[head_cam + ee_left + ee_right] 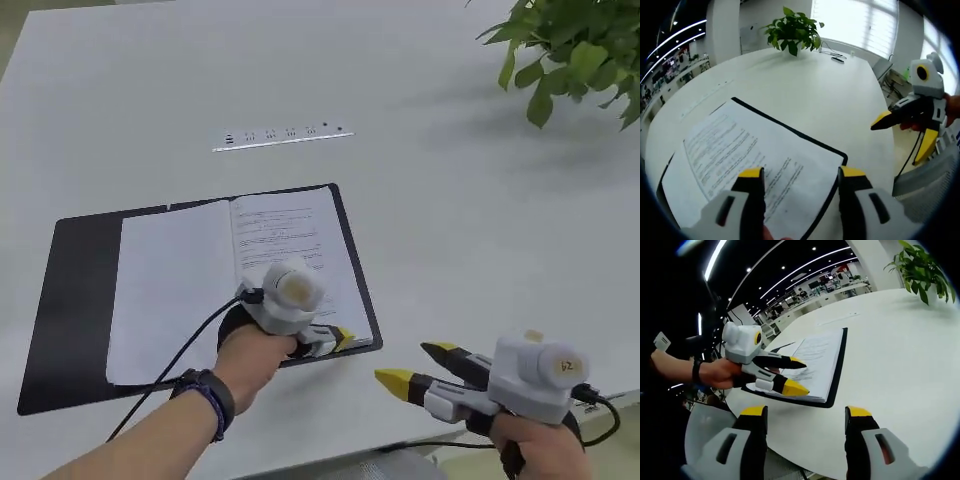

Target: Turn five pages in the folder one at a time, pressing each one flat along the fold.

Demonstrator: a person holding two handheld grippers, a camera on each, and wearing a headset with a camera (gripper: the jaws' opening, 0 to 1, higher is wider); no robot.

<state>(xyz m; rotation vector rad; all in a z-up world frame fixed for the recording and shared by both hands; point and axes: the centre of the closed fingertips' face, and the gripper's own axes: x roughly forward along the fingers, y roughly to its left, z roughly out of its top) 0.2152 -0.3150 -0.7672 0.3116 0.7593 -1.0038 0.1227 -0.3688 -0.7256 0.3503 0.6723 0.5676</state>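
A black folder (75, 300) lies open on the white table, with a blank white sheet (170, 290) on its left side and a printed page (285, 235) on its right. My left gripper (338, 340) hovers open over the folder's near right corner; in the left gripper view its jaws straddle the printed page (740, 145) and hold nothing. My right gripper (415, 365) is open off the folder's right, near the table's front edge. The right gripper view shows my right gripper (806, 412) open, facing the left gripper (792, 375) and the folder (825, 360).
A leafy green plant (570, 50) stands at the far right of the table. A recessed socket strip (280, 135) lies beyond the folder. The table's front edge (400, 440) runs just below both hands. Cables trail from both grippers.
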